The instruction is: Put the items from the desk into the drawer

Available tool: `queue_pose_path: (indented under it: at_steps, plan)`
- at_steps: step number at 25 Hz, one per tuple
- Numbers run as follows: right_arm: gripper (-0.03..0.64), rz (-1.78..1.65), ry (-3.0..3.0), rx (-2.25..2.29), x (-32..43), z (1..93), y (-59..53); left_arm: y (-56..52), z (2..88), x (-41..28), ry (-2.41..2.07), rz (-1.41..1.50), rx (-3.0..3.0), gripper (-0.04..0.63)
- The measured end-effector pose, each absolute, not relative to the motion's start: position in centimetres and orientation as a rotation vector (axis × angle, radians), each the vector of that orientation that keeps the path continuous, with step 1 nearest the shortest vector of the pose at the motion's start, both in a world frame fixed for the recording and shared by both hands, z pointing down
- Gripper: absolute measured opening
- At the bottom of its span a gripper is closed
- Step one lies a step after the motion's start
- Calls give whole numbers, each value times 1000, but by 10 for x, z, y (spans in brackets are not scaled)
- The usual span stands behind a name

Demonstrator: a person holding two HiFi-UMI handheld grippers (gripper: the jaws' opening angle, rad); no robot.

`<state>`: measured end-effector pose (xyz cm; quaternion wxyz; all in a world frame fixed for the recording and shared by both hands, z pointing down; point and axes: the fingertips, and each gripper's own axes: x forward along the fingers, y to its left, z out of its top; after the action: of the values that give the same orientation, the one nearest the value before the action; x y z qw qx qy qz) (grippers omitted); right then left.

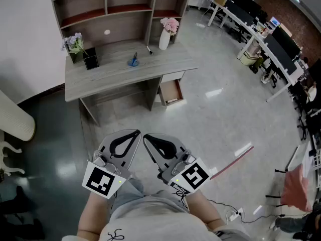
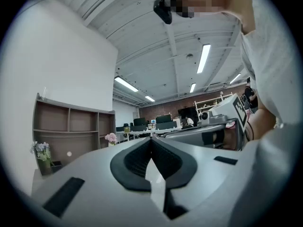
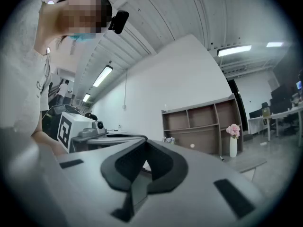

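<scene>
Bare floor [image 1: 200,119] lies open between the desk [image 1: 100,77] and the left gripper [image 1: 135,133] and right gripper [image 1: 146,137], both well apart from it. The drawer [image 1: 172,93] stands pulled out under the desk's right end, open from above. Desktop front edge is free. A blue item [image 1: 133,62] and a pen [image 1: 149,49] lie mid-desk. Purple flowers [image 1: 74,45] and a black holder [image 1: 91,59] occupy the left rear, a white vase [image 1: 164,38] the right rear. The shelf unit [image 1: 120,9] closes the back.
</scene>
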<state>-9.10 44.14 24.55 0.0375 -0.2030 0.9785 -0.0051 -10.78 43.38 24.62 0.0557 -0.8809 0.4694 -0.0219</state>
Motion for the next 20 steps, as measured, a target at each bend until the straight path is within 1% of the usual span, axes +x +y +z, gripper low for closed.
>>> queue_pose_path:
  at_steps: [6,20]
  plan:
    - [8,-20,2998,-625,-103,243,438,433,244,-121,1421,-82,-2668,8]
    - [9,-66,2906,-669,-164,235,408,406,243,-187,1378,-98,-2662,8]
